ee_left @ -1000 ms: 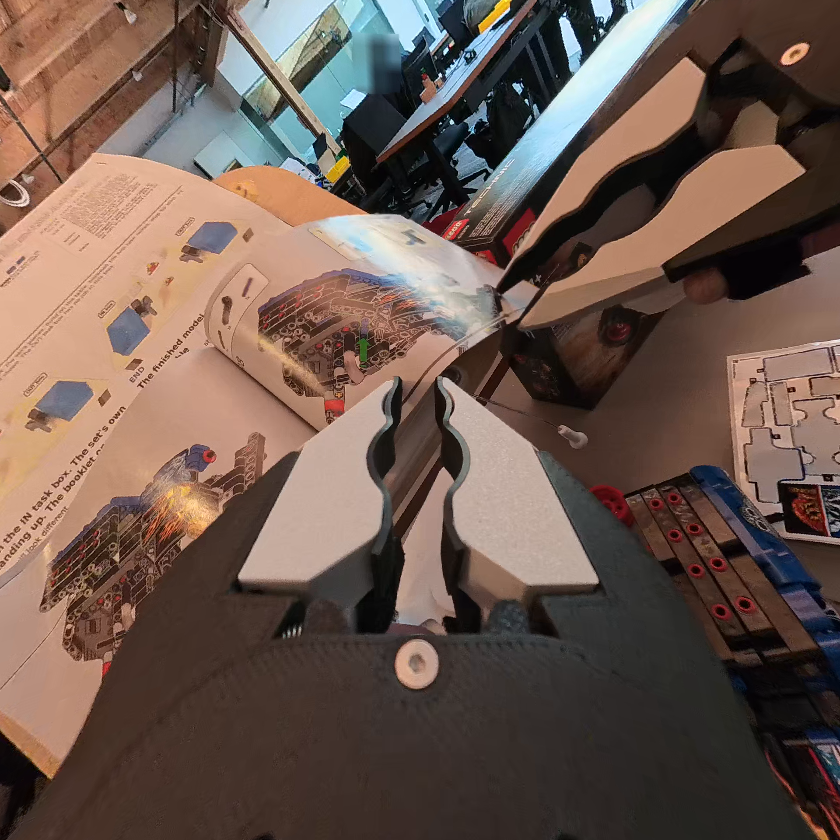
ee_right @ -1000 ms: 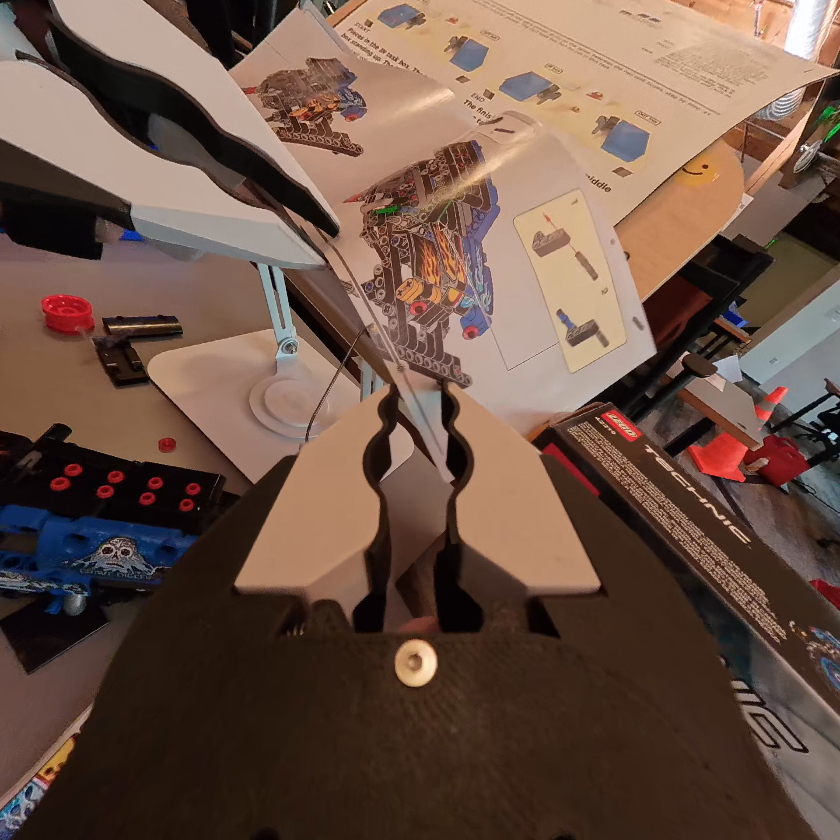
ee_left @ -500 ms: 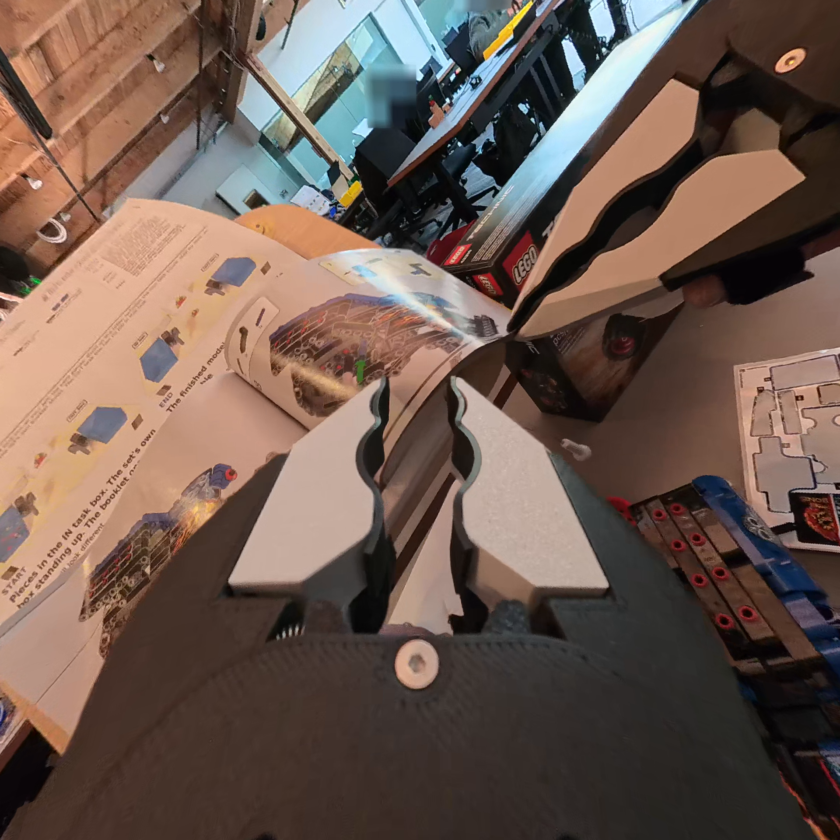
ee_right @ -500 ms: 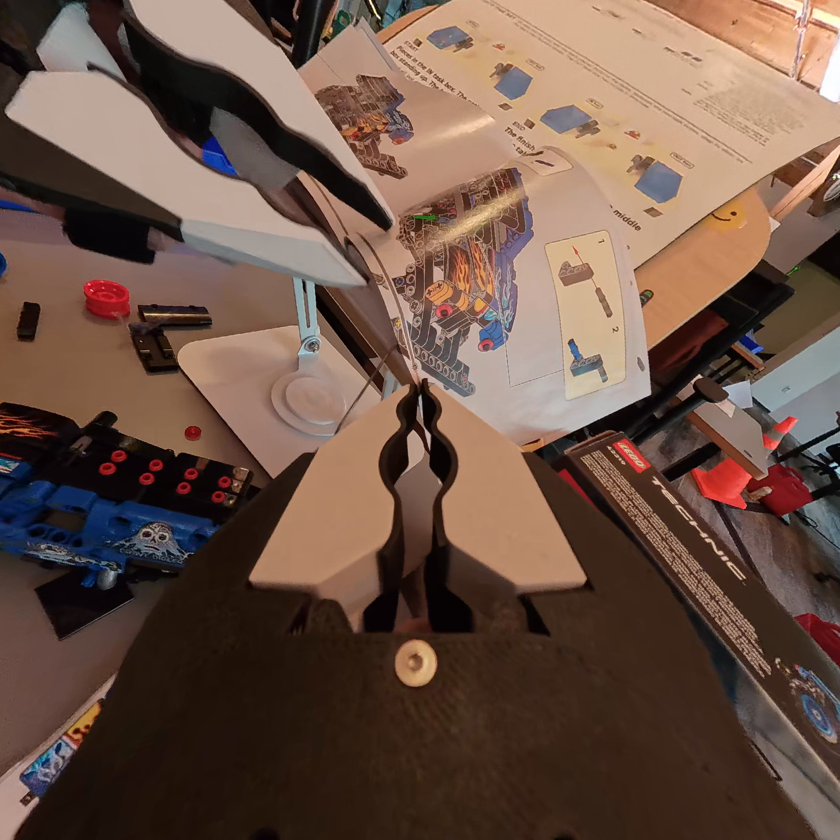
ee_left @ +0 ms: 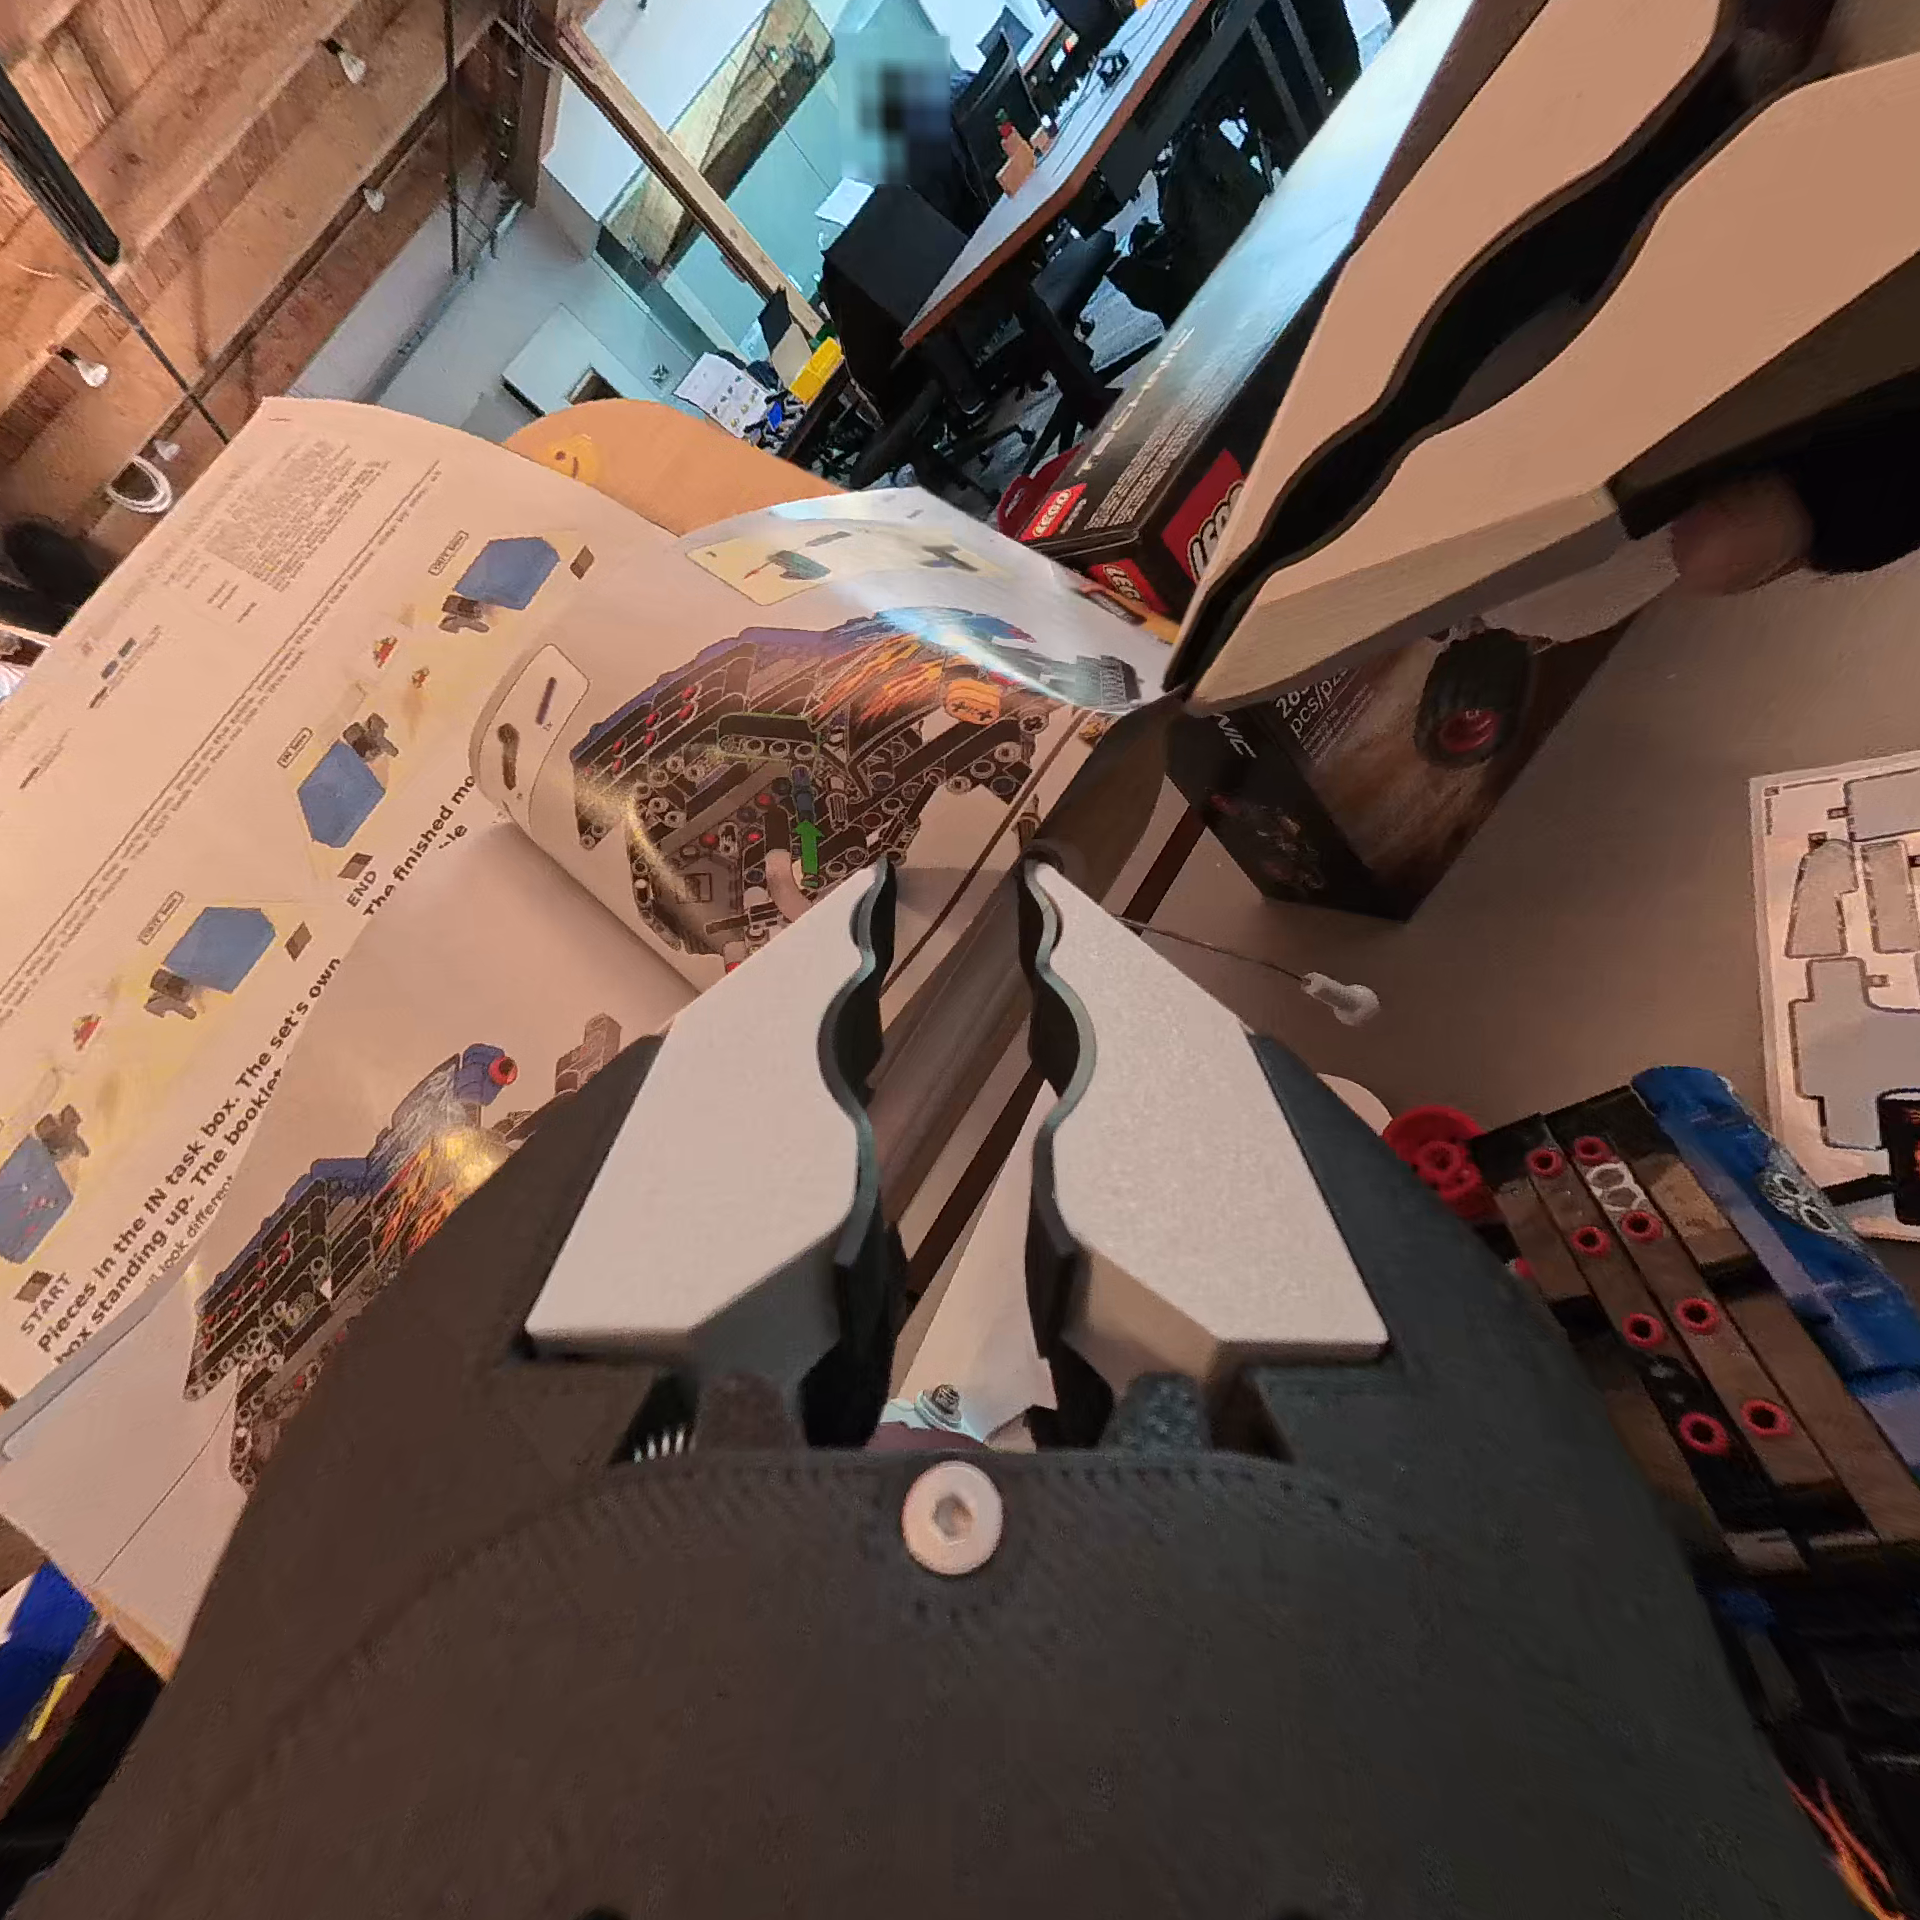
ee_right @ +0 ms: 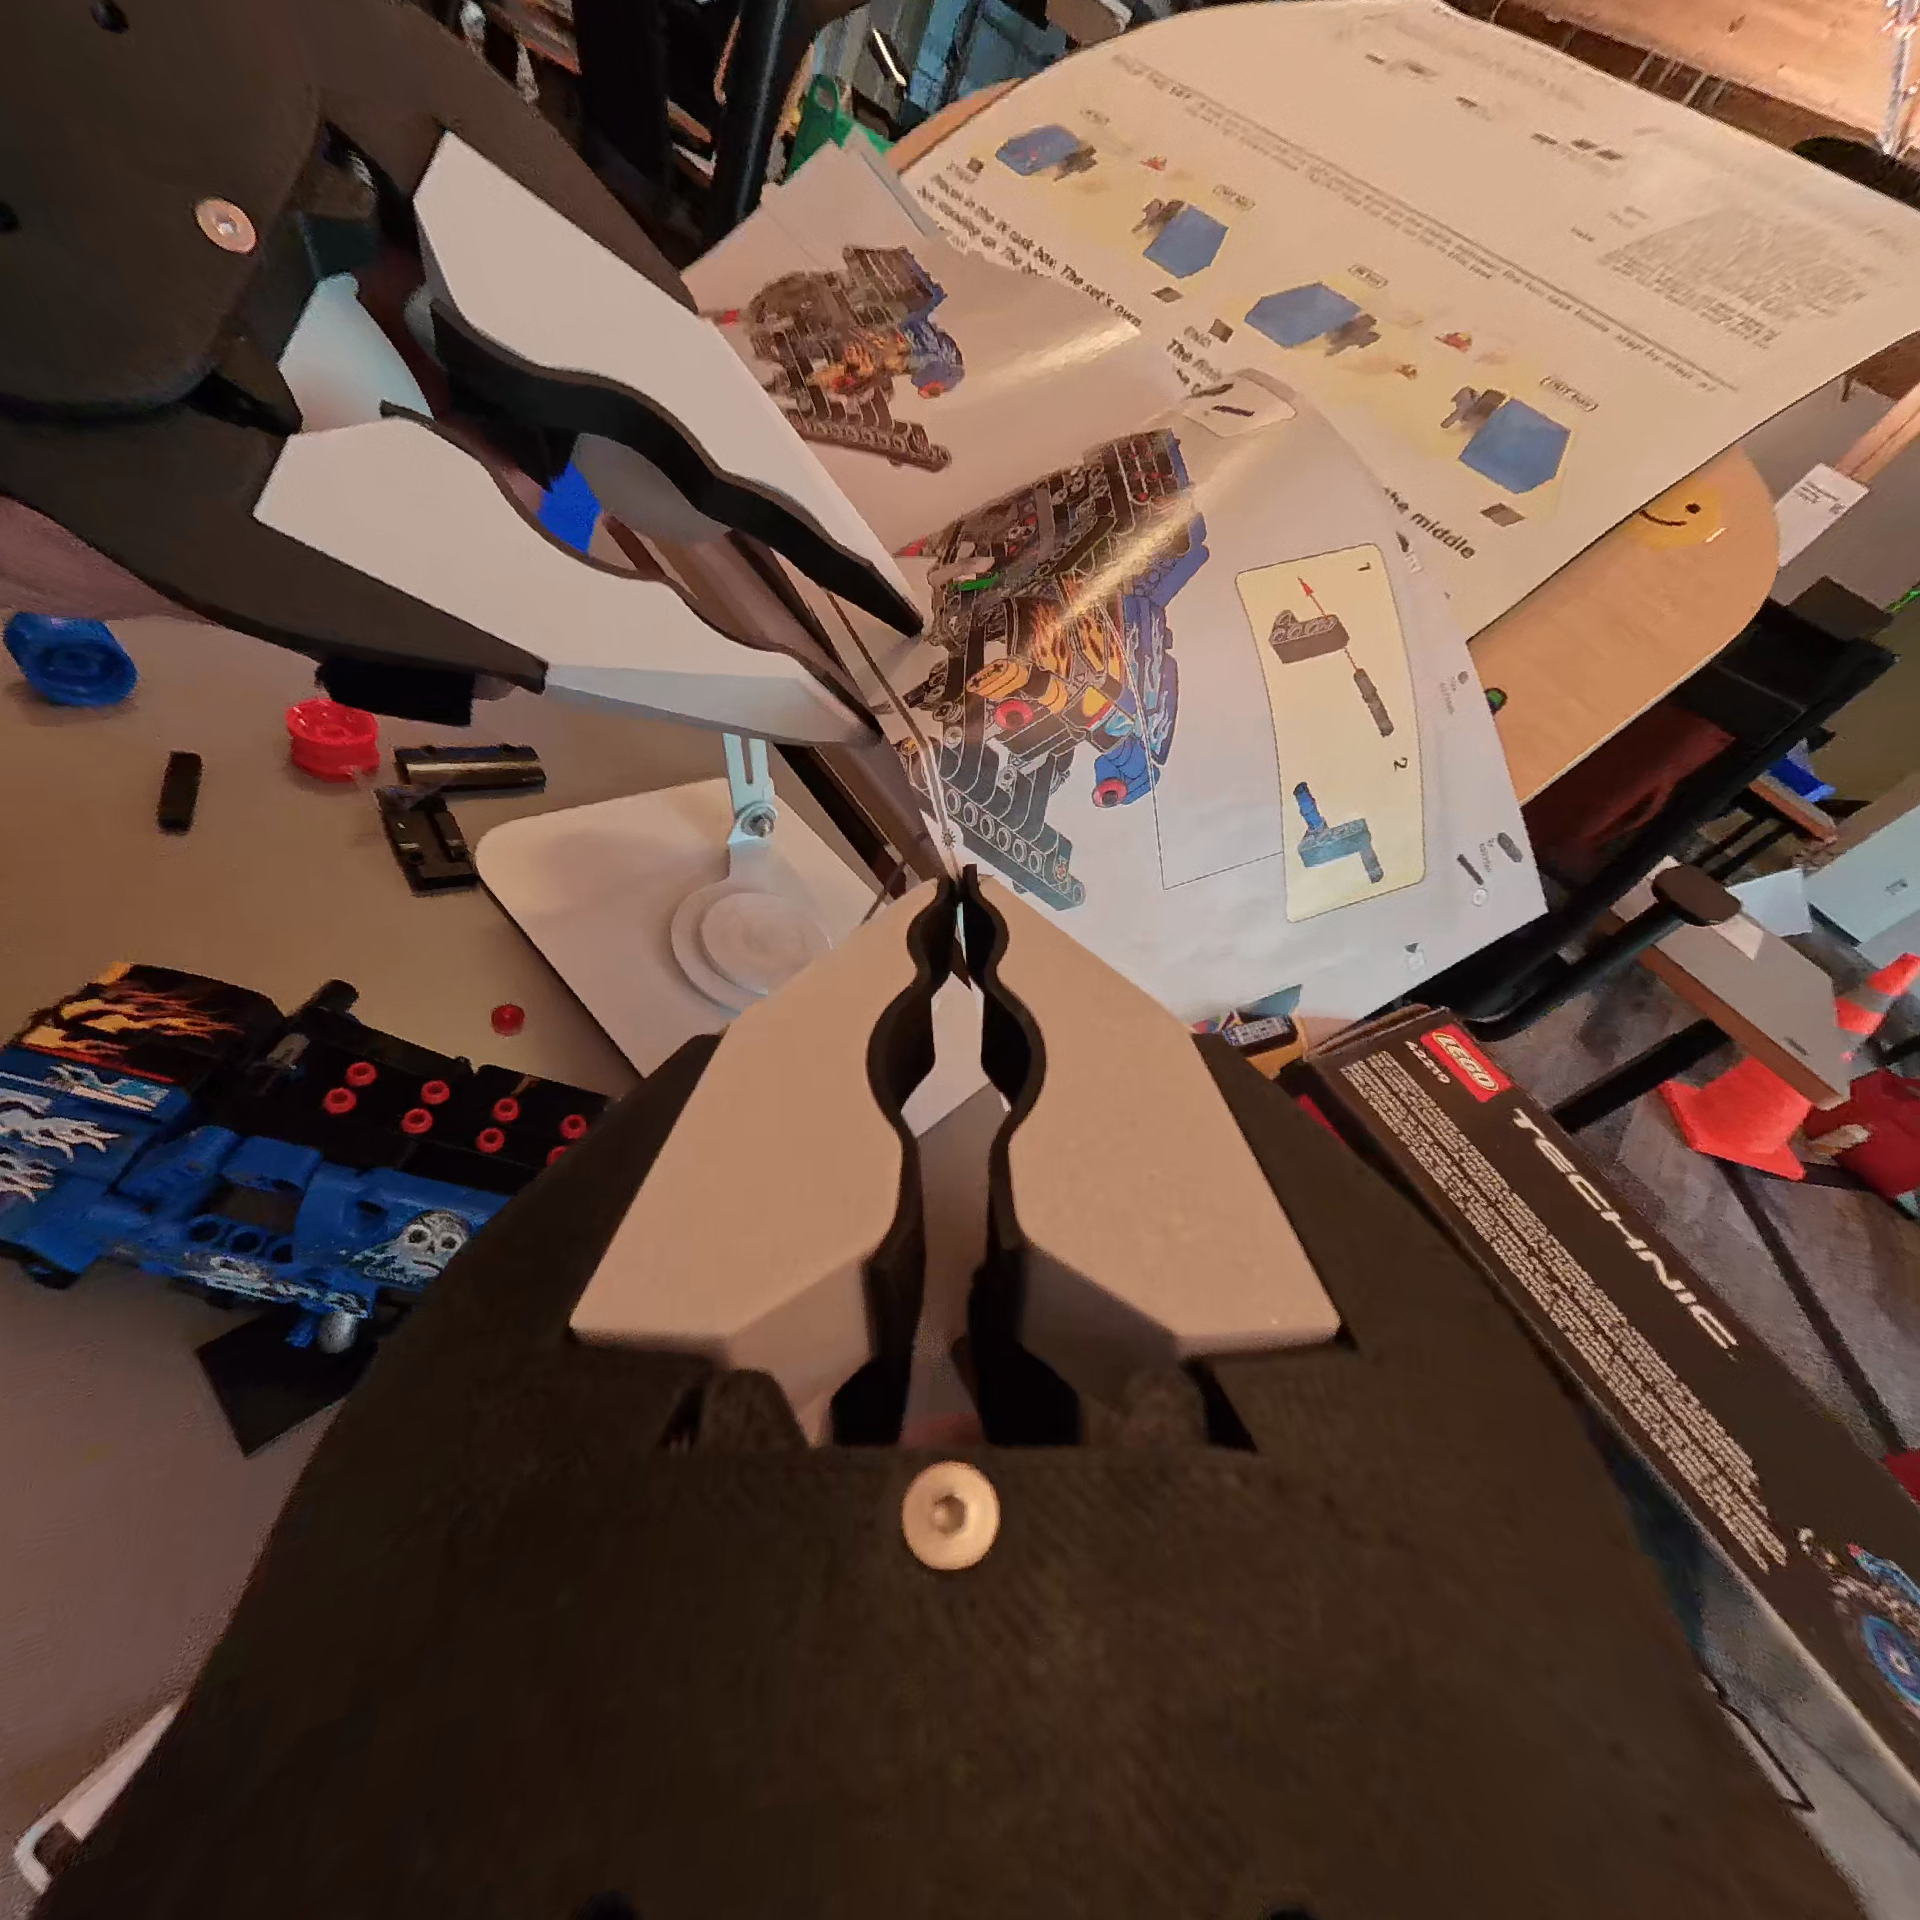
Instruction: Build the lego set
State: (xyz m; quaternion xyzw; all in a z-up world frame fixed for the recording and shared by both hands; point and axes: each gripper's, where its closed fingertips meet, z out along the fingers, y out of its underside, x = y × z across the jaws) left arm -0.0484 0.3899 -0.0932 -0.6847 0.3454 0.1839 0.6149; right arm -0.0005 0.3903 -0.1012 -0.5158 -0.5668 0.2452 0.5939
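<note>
The open instruction booklet (ee_left: 727,748) leans on a white stand (ee_right: 623,894). My right gripper (ee_right: 961,904) is shut on the lower edge of a curled booklet page (ee_right: 1195,675); in the left wrist view it (ee_left: 1195,686) pinches that page's corner. My left gripper (ee_left: 954,883) is open, its fingers on either side of the booklet's lower edge without pinching it; it also shows in the right wrist view (ee_right: 896,681). The part-built blue and black model (ee_right: 260,1153) with red pins lies on the grey table (ee_right: 156,1507), and shows in the left wrist view (ee_left: 1683,1268).
The black set box (ee_right: 1579,1278) lies at the right. A sticker sheet (ee_left: 1839,935) lies beyond the model. A red wheel (ee_right: 330,738), a blue wheel (ee_right: 68,660) and small black pieces (ee_right: 468,769) lie loose. A large printed sheet (ee_left: 239,644) stands behind the booklet. My right fingertips sit around 6 cm from my left ones. The red wheel (ee_right: 330,738) is about 30 cm from both grippers' fingertips.
My right gripper has shut on the page's edge and drawn it toward the right. My left gripper's fingers have opened wider. The page curls over more.
</note>
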